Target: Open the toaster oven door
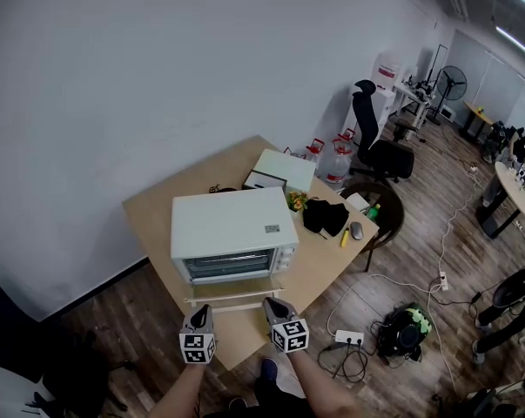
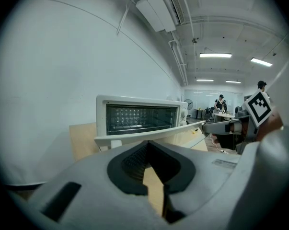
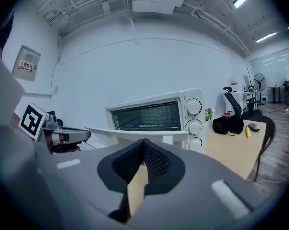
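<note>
Toaster oven (image 1: 234,233) sits on the table (image 1: 149,216), its door (image 1: 234,300) folded down. I see my left gripper (image 1: 201,309) and right gripper (image 1: 272,303) just before that door, both clenched, empty.

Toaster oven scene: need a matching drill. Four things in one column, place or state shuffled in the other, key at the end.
Things
1. toaster oven door
2. black bag
3. white box
4. left gripper

Place or state
A. jaws shut, nothing held
B. folded down, open
C. behind the toaster oven
D. right of the toaster oven, next to the mouse

Pairs: 1-B, 2-D, 3-C, 4-A
</note>
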Tool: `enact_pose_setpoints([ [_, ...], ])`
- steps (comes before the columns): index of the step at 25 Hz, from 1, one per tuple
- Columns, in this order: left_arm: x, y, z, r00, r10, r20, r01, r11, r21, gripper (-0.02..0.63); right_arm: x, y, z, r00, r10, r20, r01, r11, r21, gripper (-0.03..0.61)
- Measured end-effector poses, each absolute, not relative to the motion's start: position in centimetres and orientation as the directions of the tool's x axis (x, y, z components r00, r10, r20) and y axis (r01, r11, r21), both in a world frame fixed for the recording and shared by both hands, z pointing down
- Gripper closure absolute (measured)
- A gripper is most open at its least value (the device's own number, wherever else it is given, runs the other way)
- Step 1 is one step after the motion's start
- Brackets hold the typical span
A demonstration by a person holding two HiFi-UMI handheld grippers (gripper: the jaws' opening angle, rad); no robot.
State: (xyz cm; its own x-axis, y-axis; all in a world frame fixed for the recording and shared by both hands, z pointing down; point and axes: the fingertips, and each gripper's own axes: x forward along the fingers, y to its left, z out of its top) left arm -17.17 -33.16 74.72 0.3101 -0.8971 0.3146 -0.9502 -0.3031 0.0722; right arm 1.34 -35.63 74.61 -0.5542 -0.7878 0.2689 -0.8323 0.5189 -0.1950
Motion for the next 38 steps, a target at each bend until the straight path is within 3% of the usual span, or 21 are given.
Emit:
enact_pose_setpoints([
  [38,-16.6,-28.3,84.2,0.312,-0.819,0.481,-0.95,-0.277,0.145,0.615,0.8,-31.2,84.5,-0.592,-0.652,0.474,-0.802,0.536,-0.264,0.571],
])
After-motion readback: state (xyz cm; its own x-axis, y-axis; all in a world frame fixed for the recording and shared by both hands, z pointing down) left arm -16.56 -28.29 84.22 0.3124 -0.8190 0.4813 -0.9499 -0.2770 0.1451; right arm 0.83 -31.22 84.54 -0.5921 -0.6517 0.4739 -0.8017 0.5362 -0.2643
